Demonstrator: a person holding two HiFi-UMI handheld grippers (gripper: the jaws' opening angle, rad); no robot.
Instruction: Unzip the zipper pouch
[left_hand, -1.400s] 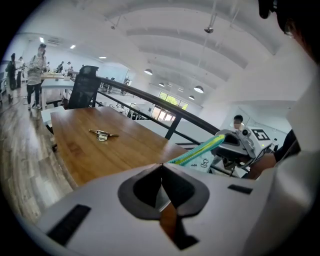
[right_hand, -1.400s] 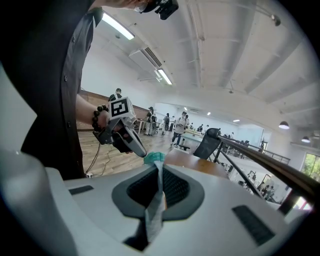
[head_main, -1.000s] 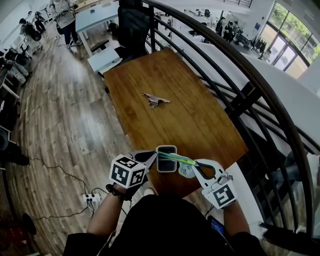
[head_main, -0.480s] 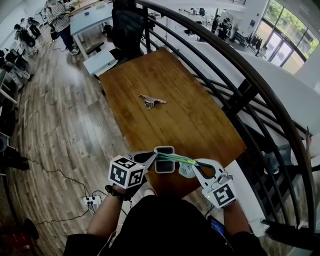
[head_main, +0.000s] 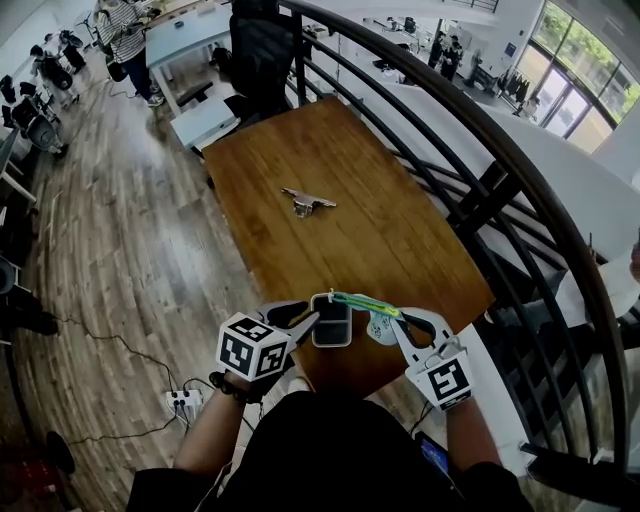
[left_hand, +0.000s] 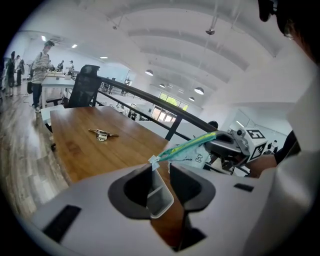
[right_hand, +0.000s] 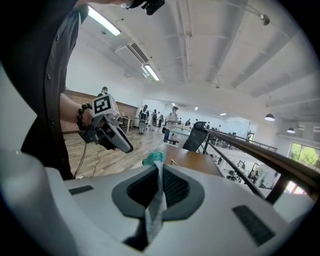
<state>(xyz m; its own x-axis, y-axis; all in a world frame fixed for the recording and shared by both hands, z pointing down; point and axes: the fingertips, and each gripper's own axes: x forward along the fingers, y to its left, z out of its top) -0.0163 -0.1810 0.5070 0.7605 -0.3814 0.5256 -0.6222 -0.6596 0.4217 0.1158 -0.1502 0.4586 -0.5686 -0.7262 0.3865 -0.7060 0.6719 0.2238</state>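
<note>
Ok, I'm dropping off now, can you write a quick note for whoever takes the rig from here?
Left gripper: jaws apart, they have just been opening. The green zip ends at their tips, not pinched.
Right gripper: jaws shut on the pouch.
Pouch: held in the air over the near edge of the table, zip stretched towards the left gripper.
Done: how far the zip is open cannot be told.
Left: check the zip. If it is closed, probably re-grip its left end and pull again.
</note>
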